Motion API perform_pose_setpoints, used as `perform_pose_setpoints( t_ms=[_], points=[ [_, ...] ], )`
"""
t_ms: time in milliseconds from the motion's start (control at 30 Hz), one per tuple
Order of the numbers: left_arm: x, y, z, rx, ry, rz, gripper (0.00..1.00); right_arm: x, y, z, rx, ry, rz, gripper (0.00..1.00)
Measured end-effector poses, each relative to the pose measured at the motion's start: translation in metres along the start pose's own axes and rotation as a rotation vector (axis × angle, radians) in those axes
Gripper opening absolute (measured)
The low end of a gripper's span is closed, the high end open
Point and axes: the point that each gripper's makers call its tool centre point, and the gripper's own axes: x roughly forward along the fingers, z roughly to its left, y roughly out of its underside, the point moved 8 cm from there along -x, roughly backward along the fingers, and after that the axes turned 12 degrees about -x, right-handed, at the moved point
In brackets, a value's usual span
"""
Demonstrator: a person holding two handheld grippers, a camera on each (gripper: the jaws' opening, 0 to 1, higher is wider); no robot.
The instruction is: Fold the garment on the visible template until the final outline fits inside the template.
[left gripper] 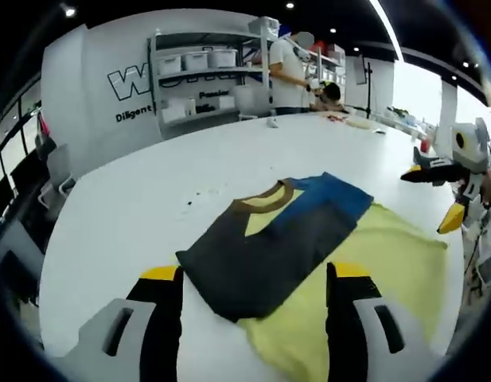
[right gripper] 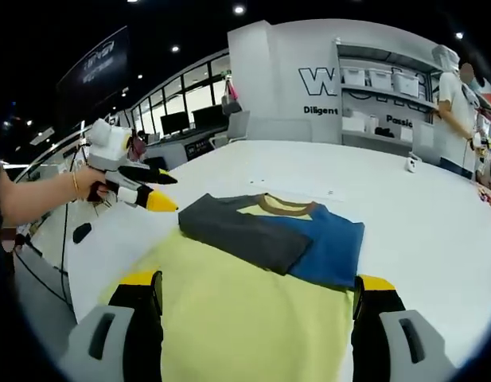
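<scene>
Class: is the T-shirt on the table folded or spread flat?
Partly folded: the T-shirt has grey and blue side panels laid over its yellow body, whose lower part lies spread.

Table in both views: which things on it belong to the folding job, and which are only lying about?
Belonging to the job:
- shirt, yellow with a dark grey and a blue sleeve folded in
- left gripper, open
- right gripper, open

Lying about:
- small white object at the far table edge
- shelves with white bins
- person at the shelves

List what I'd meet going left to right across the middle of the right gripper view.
Person's hand → left gripper → grey sleeve → blue sleeve → bare white table.
</scene>
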Motion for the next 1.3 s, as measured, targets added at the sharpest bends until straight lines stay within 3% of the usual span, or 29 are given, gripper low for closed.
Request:
perform_pose_setpoints(
  t_ms=[167, 400, 600, 833, 1067, 1300],
  points=[
    [-0.002, 0.016, 0.013, -0.038, -0.037, 0.005, 0.63, 0.016, -0.004, -0.003, -0.017, 0.019, 0.009, 0.99],
    [0.002, 0.040, 0.028, -0.018, -0.097, 0.044, 0.54, 0.047, -0.001, -0.008, -0.013, 0.035, 0.038, 0.99],
    [0.013, 0.051, 0.034, -0.016, -0.118, 0.062, 0.46, 0.074, 0.008, -0.016, 0.028, 0.082, 0.070, 0.99],
    [0.024, 0.055, 0.033, 0.004, -0.117, 0.036, 0.30, 0.102, 0.011, -0.029, -0.001, 0.176, 0.079, 0.99],
    [0.031, 0.058, 0.032, -0.023, -0.094, 0.035, 0.24, 0.124, 0.011, -0.025, -0.008, 0.124, 0.057, 0.98],
    [0.038, 0.059, 0.031, -0.023, -0.063, 0.029, 0.17, 0.140, 0.021, -0.019, -0.029, 0.085, 0.083, 0.97]
  ],
)
